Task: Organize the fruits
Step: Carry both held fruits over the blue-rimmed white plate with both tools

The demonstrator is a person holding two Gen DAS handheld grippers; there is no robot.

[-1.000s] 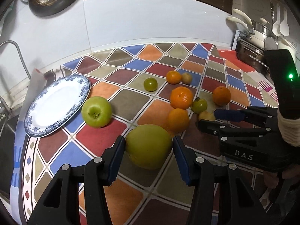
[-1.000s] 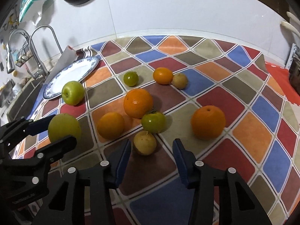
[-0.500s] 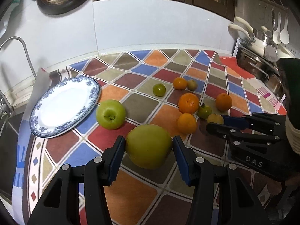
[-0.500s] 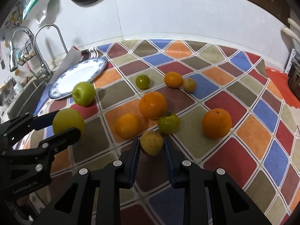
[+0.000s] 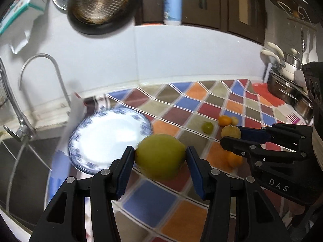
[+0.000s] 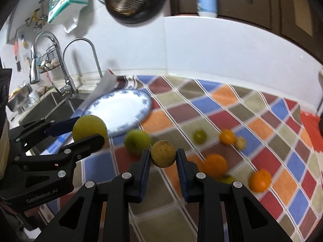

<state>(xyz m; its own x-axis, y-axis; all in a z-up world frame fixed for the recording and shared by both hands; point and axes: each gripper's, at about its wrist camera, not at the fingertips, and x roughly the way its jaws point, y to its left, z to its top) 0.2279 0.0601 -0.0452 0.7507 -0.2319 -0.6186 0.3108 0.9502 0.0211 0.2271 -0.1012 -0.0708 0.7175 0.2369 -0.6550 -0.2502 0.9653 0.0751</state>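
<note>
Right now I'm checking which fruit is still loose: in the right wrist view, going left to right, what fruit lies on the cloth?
Green apple → small green fruit → large orange → small orange → far-right orange.

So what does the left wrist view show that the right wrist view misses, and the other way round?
Only the left wrist view: steel pots and hanging utensils at the counter's right end.

Only the right wrist view: the green apple, the lone orange, the second faucet and a wire basket by the sink.

Both: the blue-rimmed plate, the left hand-held gripper shut on the large yellow-green fruit, the right hand-held gripper shut on the small yellowish fruit, the checkered cloth, and the colander.
</note>
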